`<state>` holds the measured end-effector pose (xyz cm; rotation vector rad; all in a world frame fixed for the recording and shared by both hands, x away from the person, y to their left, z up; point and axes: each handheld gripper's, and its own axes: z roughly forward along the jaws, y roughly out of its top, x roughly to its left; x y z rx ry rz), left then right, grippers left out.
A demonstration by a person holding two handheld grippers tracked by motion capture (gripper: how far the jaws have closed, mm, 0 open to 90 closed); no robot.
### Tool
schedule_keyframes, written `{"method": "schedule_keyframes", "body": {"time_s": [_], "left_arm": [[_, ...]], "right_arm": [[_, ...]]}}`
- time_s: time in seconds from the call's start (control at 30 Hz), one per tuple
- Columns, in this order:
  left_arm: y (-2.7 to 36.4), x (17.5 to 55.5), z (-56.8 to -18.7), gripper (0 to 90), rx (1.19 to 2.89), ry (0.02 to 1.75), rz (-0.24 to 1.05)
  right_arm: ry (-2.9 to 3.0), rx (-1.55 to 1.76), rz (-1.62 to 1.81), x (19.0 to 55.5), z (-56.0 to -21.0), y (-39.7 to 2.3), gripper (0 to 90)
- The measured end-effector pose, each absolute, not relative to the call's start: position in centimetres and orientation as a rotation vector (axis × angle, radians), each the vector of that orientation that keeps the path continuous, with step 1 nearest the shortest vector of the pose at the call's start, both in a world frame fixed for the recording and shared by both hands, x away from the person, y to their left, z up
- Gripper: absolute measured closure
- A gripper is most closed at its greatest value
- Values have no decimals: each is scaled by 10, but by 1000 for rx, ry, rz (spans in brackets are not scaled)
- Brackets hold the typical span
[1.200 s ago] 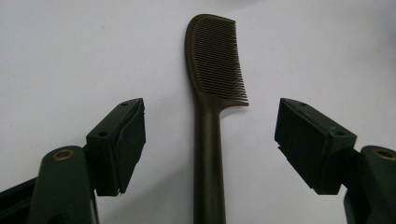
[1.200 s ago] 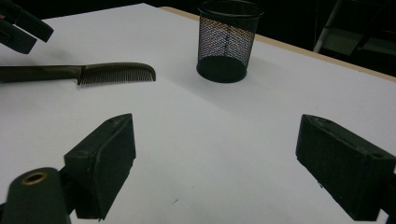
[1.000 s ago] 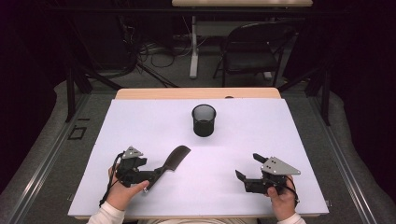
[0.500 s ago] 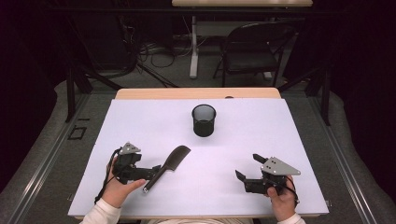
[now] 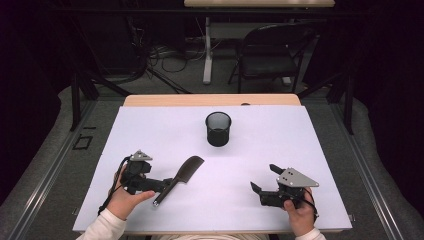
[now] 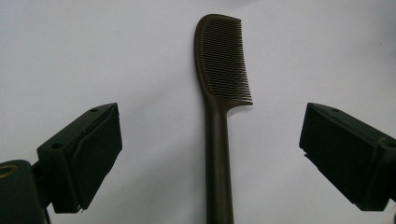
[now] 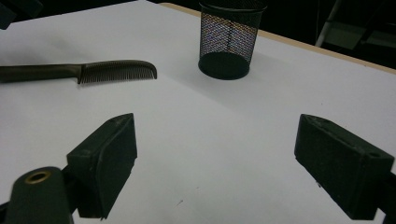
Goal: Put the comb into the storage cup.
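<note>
At the near left of the table (image 5: 150,125), the left gripper (image 5: 159,186) lies low in the person's left hand (image 5: 125,200), pointing right and a little far, toward the comb (image 5: 181,176). Its jaws have just been opening and now stand wide on either side of the comb's handle (neither pad touches it, so it holds nothing). At the near right, the right gripper (image 5: 262,179) sits in the right hand (image 5: 299,214), aimed left and far, jaws spread wide and holding nothing.

A black mesh cup (image 5: 218,129) stands upright past the middle of the table, well apart from both grippers, with bare white surface between it and the comb.

The comb lies flat at the near left, its long axis running diagonally: handle end near and left between the jaws, toothed head far and right, toward the cup.
</note>
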<state>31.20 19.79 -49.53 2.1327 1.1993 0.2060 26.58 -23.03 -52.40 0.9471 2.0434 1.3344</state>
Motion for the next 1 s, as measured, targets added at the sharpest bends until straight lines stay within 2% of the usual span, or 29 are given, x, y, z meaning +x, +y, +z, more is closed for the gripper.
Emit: {"method": "schedule_keyframes", "body": {"time_s": [0.3,0.53,0.6,0.7,0.83,1.0], "left_arm": [[188,311,-495,70,2172,1163,223],[188,315,-492,156,2187,1196,143],[188,316,-493,160,2185,1207,150],[187,317,-496,227,2202,1215,148],[186,318,-501,243,2214,1211,144],[185,321,-503,335,2231,1199,117]], "right_arm": [[2045,938,1326,264,-523,-231,129],[2047,934,1322,264,-523,-231,130],[2043,939,1324,264,-523,-231,131],[2044,943,1321,266,-524,-230,134],[2054,932,1310,266,-525,-228,136],[2055,938,1305,265,-525,-229,136]]}}
